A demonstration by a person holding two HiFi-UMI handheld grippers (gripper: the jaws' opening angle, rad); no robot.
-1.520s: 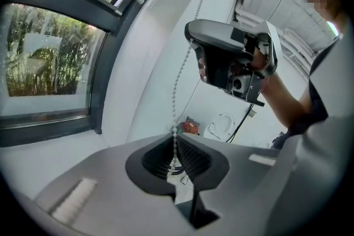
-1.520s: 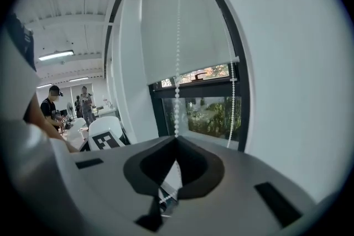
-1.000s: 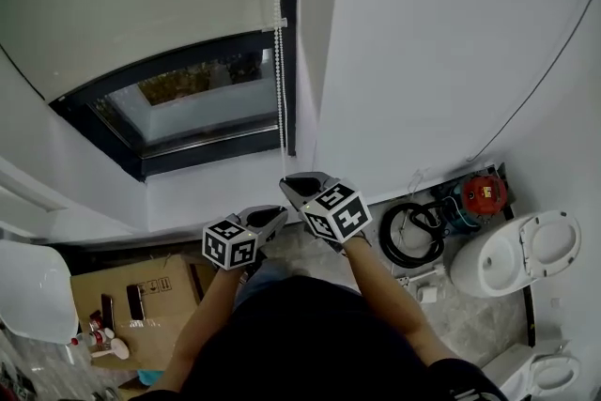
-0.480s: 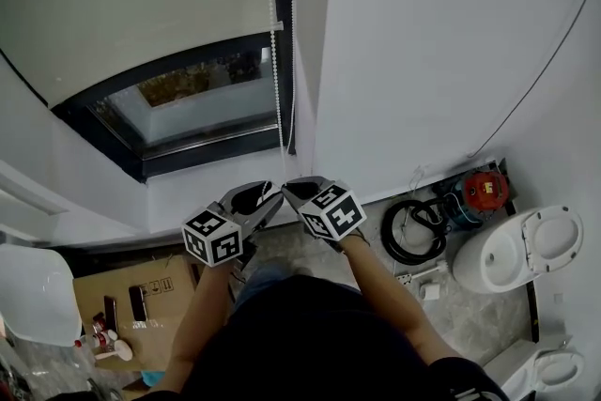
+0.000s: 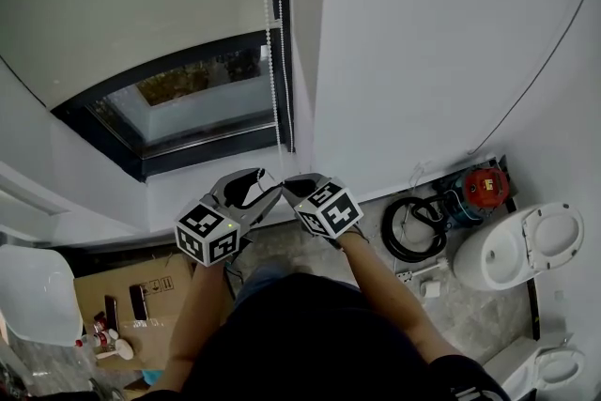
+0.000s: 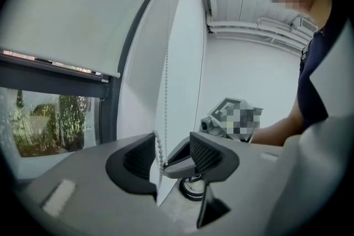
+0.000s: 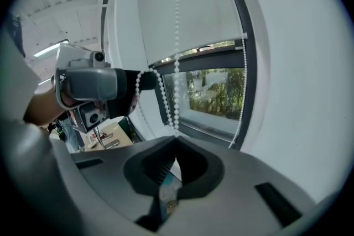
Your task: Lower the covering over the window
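Head view, looking steeply down: a pale roller blind (image 5: 141,5) is seen drawn part of the way down over a dark-framed window (image 5: 188,113), with a strip of glass left uncovered below its bottom bar. A white bead chain (image 5: 273,61) is hung down the frame's right edge, and both grippers are held close together at its lower end. The left gripper (image 5: 255,183) is raised slightly toward the chain, and the right gripper (image 5: 293,185) is set just beside it. Left gripper view: the jaws are shown standing well apart, having just been opening. The bead chain (image 6: 165,91) is passed between them but is not pressed by either pad, so nothing is gripped. The release is judged to be made so that a fresh hold can be taken higher up. The closed tip of the right gripper (image 6: 172,162) is seen just beyond the gap. Right gripper view: the jaws are pressed together on the bead chain (image 7: 177,63), which is run straight down into them. This grip is judged to be kept so that the chain is held taut and the blind is not let slip while the other claw is moved.
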